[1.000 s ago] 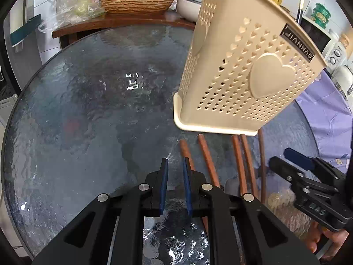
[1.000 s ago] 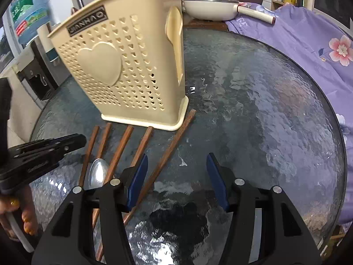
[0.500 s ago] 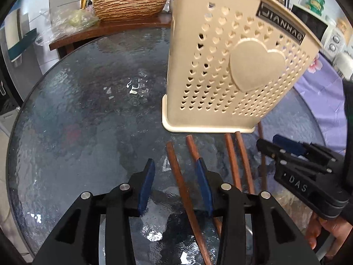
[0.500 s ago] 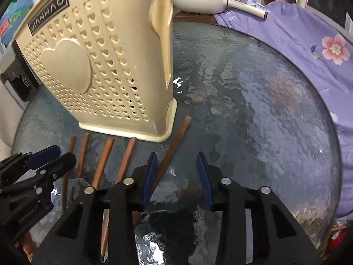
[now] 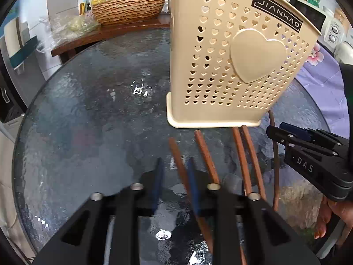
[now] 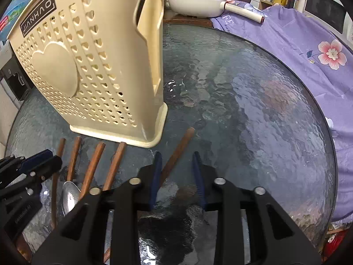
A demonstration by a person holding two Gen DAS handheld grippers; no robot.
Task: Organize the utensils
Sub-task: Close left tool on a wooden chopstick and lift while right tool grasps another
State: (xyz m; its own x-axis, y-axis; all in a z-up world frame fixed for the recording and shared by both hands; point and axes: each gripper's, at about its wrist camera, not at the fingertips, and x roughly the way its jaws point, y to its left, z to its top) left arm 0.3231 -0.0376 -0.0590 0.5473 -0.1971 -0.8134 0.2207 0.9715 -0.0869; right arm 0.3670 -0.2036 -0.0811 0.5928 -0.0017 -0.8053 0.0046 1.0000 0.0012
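Counted five wooden handles point(image 6: 92, 165) lying side by side on the glass table point(image 6: 242, 121), tips toward the foot of the cream perforated holder point(image 6: 99, 77), which stood upright just behind them. Saw a metal spoon bowl point(image 6: 69, 195) among them. Found the left gripper point(image 5: 175, 176) straddling the leftmost handle point(image 5: 176, 154): jaws just drawn closer, a narrow gap left, wood close against the right-hand pad, clear of the other. Found the right gripper point(image 6: 177, 176) over the rightmost handle point(image 6: 181, 145), jaws likewise just narrowed, not yet pinching, wood near the left-hand pad. Noted a purple floral cloth point(image 6: 308, 44) beyond the table, a white pan point(image 6: 194, 4) and a woven basin point(image 5: 128, 6) farther back.
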